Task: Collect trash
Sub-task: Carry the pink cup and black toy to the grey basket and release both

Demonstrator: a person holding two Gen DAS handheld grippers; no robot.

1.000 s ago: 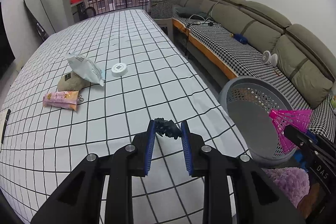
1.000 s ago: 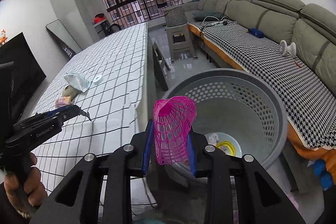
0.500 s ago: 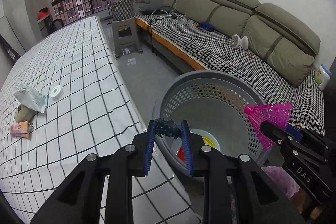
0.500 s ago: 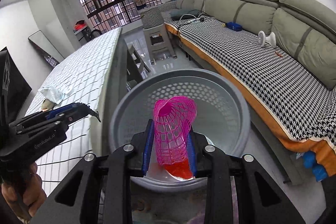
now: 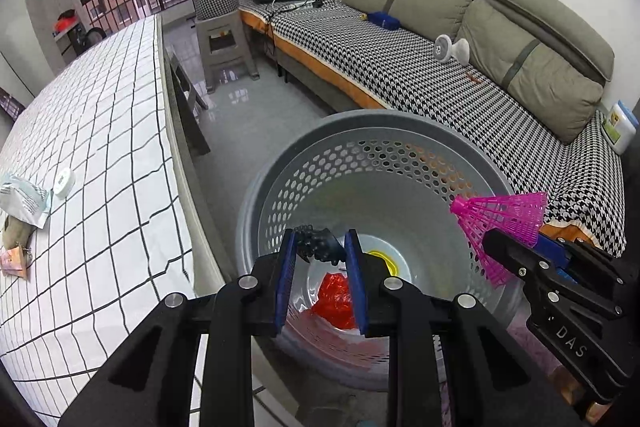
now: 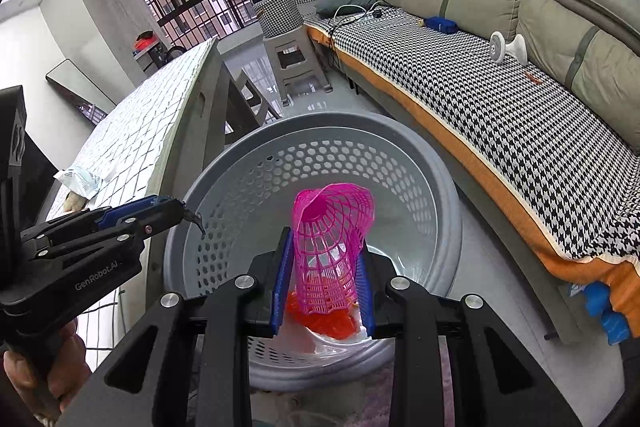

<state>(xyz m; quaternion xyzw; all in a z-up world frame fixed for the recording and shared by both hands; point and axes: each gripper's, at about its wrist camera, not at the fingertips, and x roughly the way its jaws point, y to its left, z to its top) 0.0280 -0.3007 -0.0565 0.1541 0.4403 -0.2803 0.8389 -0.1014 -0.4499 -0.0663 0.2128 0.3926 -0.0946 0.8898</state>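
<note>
Both grippers hang over a grey perforated basket (image 5: 384,155) (image 6: 400,163) on the floor between table and sofa. My left gripper (image 5: 320,251) is shut on a small black crumpled scrap (image 5: 318,247) held at the blue pads' tips, above the basket's left side. Pinched between the blue pads of my right gripper (image 6: 324,259), which is shut on it, a pink mesh shuttlecock (image 6: 328,251) (image 5: 500,219) stands with its open skirt up, over the basket's middle. Red wrapper (image 5: 336,299) (image 6: 324,319) and a yellow item (image 5: 384,259) lie on the basket bottom.
A table with a checked cloth (image 5: 100,147) stands left, carrying a white pouch (image 5: 24,199), a white round disc (image 5: 64,181) and a pink packet (image 5: 14,261). A long sofa with houndstooth cover (image 5: 420,75) runs along the right. A grey stool (image 5: 224,43) stands beyond.
Both grippers have swung from over the table edge to above the basket and dipped lower. Each still holds its item. The basket's inside and the red wrapper have come into view.
</note>
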